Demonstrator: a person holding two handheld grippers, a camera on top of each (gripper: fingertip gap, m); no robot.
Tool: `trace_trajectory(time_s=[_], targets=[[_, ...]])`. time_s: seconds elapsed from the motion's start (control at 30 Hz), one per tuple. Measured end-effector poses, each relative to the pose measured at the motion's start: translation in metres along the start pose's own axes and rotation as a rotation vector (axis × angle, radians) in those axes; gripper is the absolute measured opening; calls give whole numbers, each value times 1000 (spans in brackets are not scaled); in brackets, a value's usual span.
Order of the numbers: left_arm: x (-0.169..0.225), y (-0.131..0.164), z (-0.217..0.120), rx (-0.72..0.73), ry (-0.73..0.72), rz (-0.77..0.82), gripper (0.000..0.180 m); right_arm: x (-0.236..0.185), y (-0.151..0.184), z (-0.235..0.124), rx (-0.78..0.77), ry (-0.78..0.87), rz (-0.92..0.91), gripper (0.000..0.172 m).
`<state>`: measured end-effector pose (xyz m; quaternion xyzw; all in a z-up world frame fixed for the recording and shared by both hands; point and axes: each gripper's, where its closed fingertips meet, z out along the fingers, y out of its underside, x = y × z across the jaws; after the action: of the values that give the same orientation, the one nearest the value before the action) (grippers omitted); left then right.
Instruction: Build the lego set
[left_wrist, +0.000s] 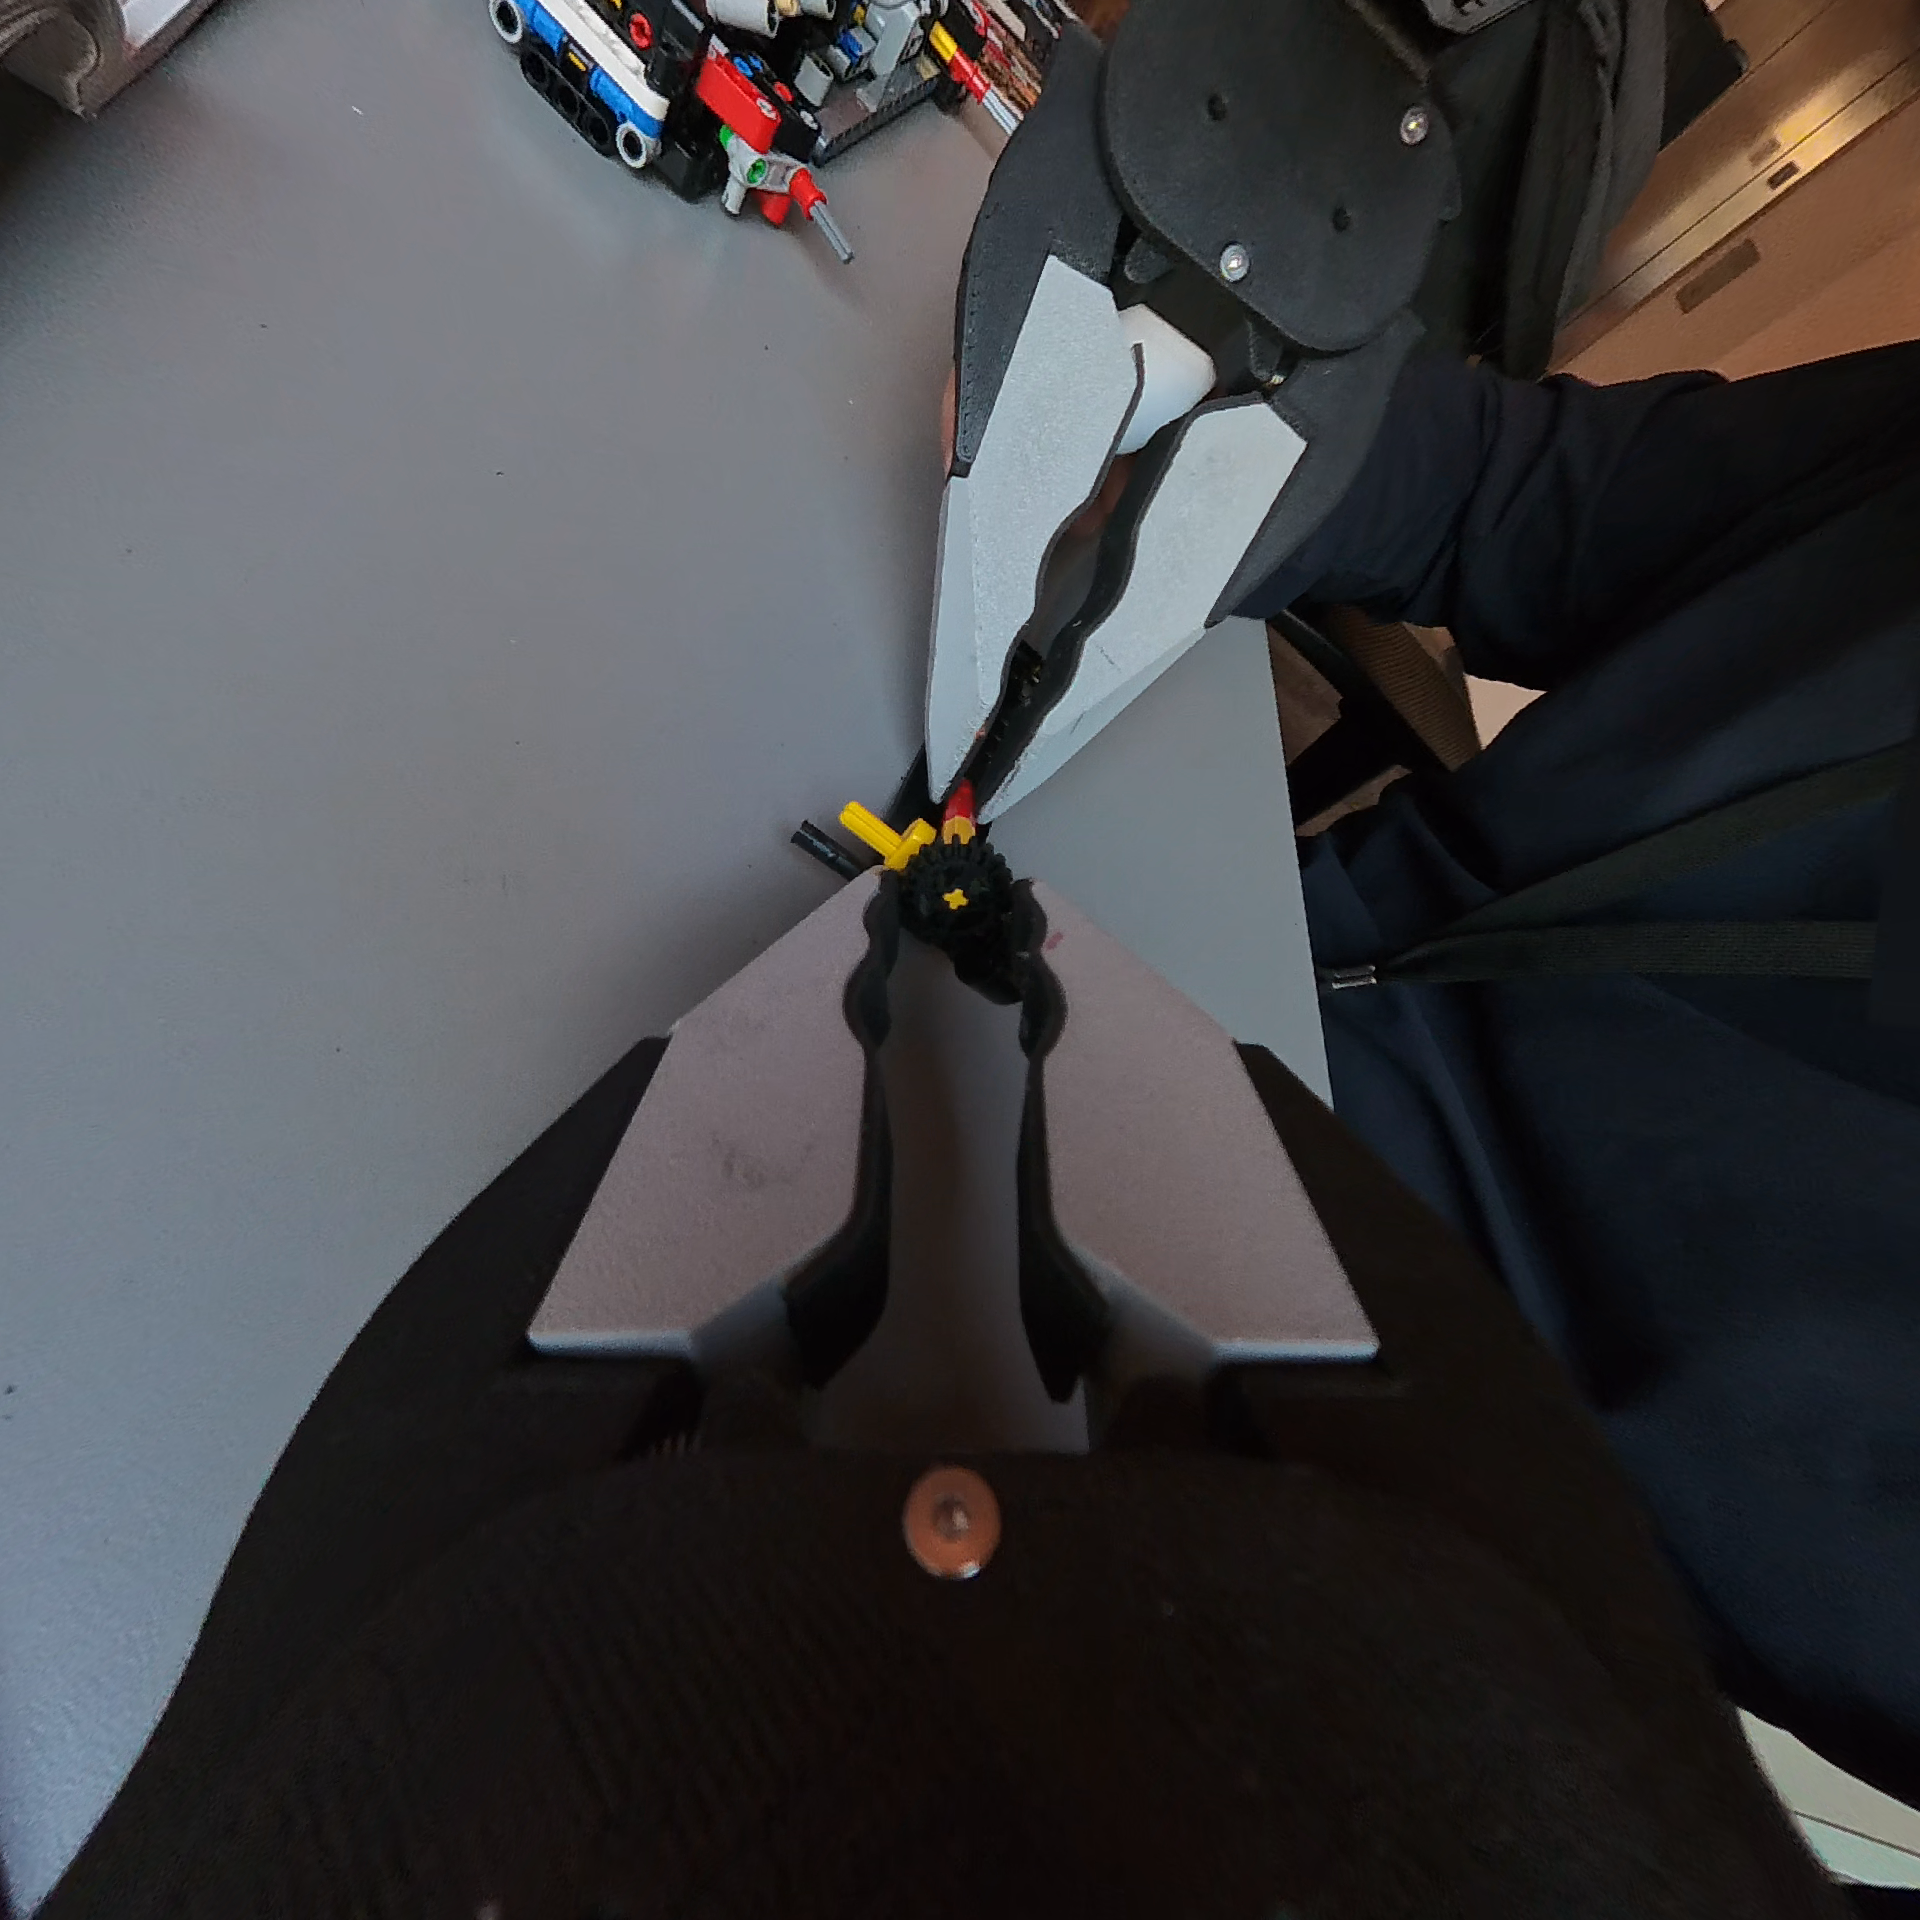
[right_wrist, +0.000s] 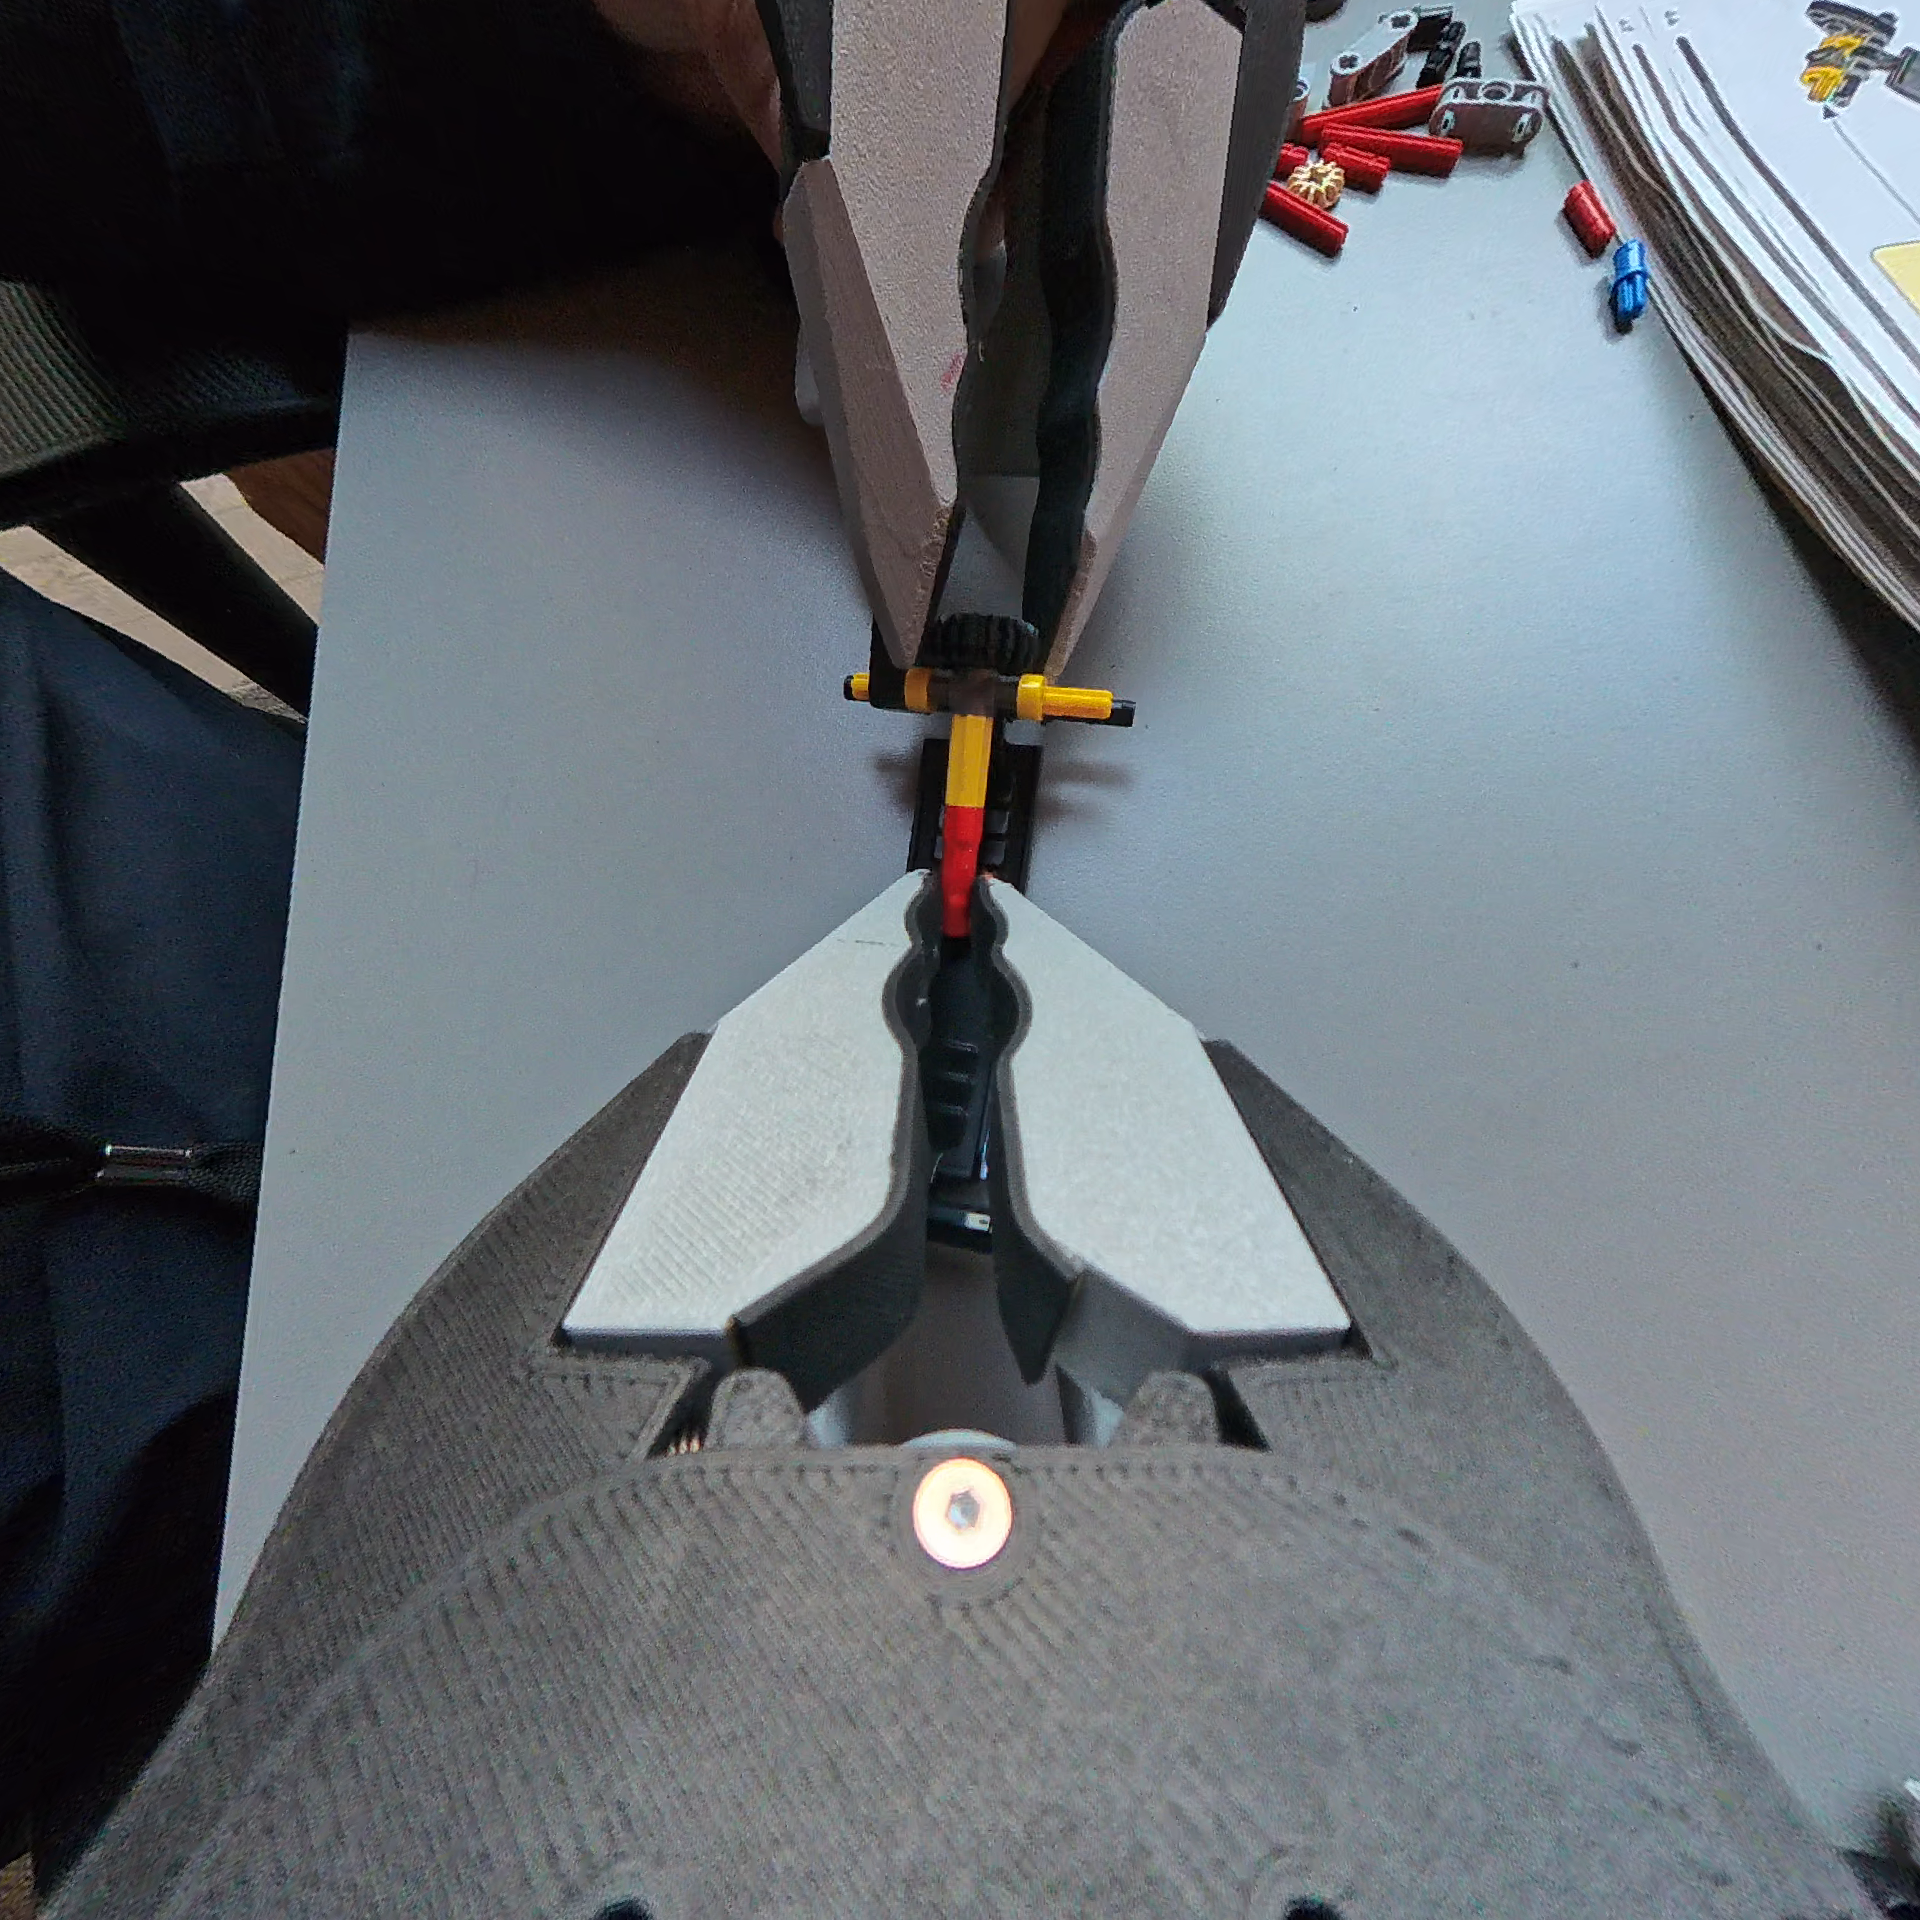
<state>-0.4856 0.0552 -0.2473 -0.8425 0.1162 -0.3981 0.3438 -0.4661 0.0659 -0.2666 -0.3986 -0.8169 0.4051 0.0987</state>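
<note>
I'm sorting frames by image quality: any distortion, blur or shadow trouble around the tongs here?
Left wrist view: strong fisheye bend at the table edge; black gear a little soft. Right wrist view: red axle sharp, soft shadows beneath the yellow crossbar, paper stack warped.

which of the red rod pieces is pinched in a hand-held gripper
The red piece joined end to end with the yellow axle, pinched by the right hand-held gripper. The other red rods lie loose on the table.

Grey worktop (right_wrist: 1455, 831). Paper stack (right_wrist: 1766, 260) at its far right edge; just left of stack: loose red pins (right_wrist: 1361, 135), blue pin (right_wrist: 1627, 276), tan gear (right_wrist: 1315, 183).
</note>
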Motion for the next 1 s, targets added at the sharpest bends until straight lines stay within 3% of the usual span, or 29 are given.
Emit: trace_trajectory(time_s=[1.0], targets=[[-4, -4, -2, 33, -9, -28, 19, 3, -7, 3, 23, 57, -61, 2]])
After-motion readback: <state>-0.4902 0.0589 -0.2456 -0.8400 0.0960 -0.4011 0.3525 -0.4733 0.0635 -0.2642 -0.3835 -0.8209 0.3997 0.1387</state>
